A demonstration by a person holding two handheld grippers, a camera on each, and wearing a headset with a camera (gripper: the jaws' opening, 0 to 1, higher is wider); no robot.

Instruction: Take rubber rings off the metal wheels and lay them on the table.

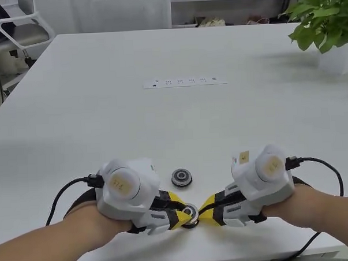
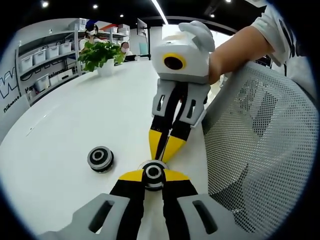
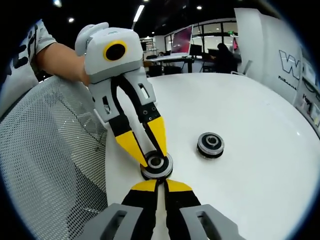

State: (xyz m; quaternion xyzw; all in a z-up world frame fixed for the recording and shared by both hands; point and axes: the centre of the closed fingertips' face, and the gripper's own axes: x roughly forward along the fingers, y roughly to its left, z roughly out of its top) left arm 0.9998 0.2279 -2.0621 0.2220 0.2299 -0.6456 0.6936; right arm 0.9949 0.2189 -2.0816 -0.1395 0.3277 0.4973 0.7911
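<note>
A metal wheel (image 1: 189, 211) with a black rubber ring sits at the table's near edge between both grippers. My left gripper (image 2: 153, 175) is shut on this wheel (image 2: 153, 172), one yellow tip on each side. My right gripper (image 3: 161, 184) faces it from the other side, jaws pinched together on the ring at the wheel's rim (image 3: 156, 165). In the head view the left gripper (image 1: 185, 216) and the right gripper (image 1: 200, 212) meet tip to tip. A second wheel (image 1: 182, 177) with its ring on lies flat just beyond, untouched.
A white strip with small markings (image 1: 183, 82) lies mid-table. A potted plant (image 1: 325, 20) stands at the far right corner. A mesh chair back (image 2: 260, 140) is close behind the near table edge (image 1: 225, 252). Chairs stand beyond the far side.
</note>
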